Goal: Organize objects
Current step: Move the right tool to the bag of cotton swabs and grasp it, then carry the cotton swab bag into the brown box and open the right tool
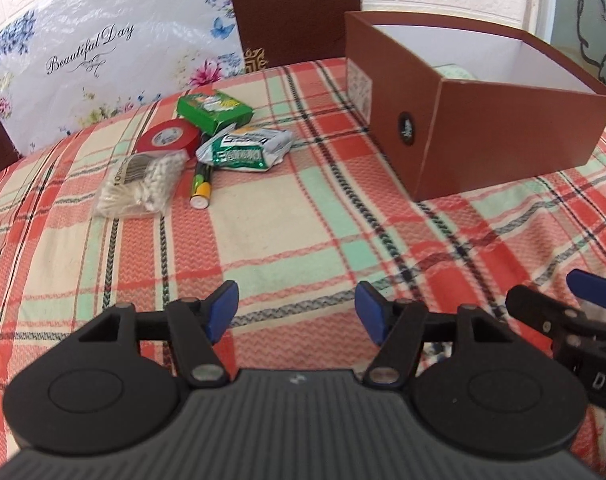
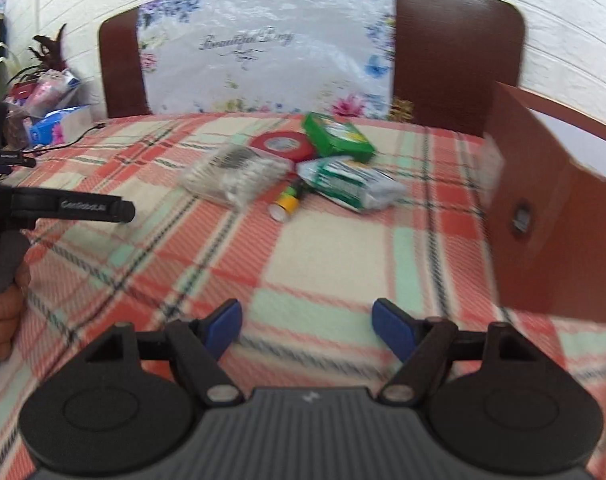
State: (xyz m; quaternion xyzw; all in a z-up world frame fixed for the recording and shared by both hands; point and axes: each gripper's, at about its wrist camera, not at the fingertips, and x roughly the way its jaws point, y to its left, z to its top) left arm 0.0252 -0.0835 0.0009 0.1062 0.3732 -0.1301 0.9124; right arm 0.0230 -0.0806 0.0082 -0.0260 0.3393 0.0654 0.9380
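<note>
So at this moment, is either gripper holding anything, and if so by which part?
Nothing is held. The left gripper and right gripper are both open over the plaid cloth, with only cloth between their blue pads.

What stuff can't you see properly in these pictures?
- Inside the brown box: the left wrist view shows only a pale green thing peeking over the near wall; the right wrist view cuts the box off at its edge.
- The battery: its far end is tucked under the green-and-white packet.
- Packet and green box lettering: too blurred to read in the right wrist view.
</note>
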